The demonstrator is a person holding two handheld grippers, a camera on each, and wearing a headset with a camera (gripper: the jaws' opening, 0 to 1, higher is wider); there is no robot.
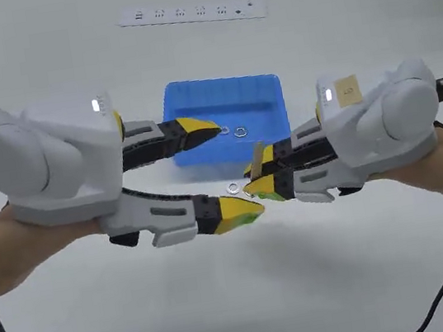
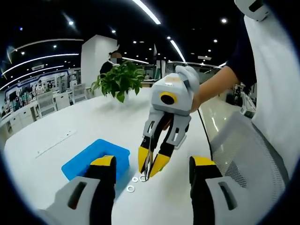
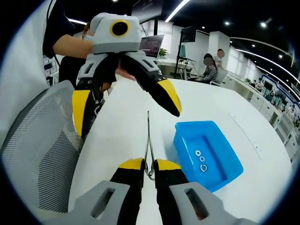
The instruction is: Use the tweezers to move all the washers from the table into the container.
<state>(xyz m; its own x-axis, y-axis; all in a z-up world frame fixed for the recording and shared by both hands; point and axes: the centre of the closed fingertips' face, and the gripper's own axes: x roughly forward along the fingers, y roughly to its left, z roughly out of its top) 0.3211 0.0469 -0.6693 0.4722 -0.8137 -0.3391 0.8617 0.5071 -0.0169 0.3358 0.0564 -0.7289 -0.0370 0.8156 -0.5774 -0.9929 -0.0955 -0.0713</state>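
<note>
Just in front of blue container (image 1: 195, 103), near side: loose washers (image 2: 130, 189) lie on the white table (image 1: 225, 299). I count two, maybe three in the left gripper view, too small to be sure.

Right gripper (image 3: 150, 165): jaws pinched nearly together, clamped on the tweezers (image 3: 148, 136). The tweezers stick out straight ahead of the jaws. In the left gripper view their tips point down at the loose washers, right at the one nearest the container. Can't tell if the tips touch it or have it pinched.

Left gripper (image 1: 222, 170): jaws spread wide, nothing between them. Upper tip hangs over the container's front edge, lower tip is just in front of the container, beside the right gripper's tips.

Inside the container: stored washers (image 3: 202, 159), three visible in the right gripper view, in a short row on the floor.

Beyond the container, well apart from it: power strip (image 1: 192, 12) flat on the table.
</note>
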